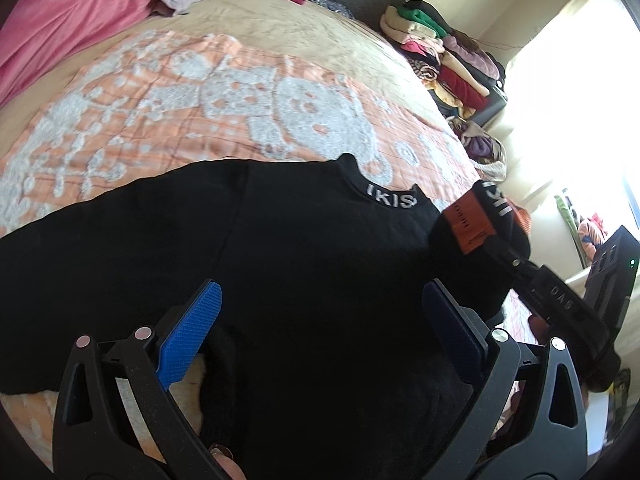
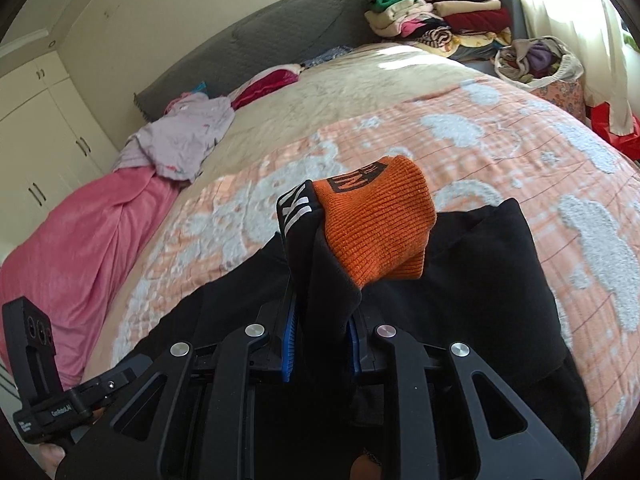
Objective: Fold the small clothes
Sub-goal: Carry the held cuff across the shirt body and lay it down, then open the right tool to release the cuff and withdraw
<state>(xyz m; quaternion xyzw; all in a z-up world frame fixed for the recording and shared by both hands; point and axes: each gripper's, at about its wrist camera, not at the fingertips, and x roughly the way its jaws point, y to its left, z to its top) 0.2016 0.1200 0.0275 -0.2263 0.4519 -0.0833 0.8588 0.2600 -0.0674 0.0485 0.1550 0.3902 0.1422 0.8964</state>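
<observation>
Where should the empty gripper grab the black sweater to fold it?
Grab the loose left sleeve, coming from the left edge. The sweater lies flat on the bedspread, and that sleeve sticks out sideways, free to pinch. The left hand-held gripper hovers open above it; the right hand-held gripper already clamps the orange cuff.
</observation>
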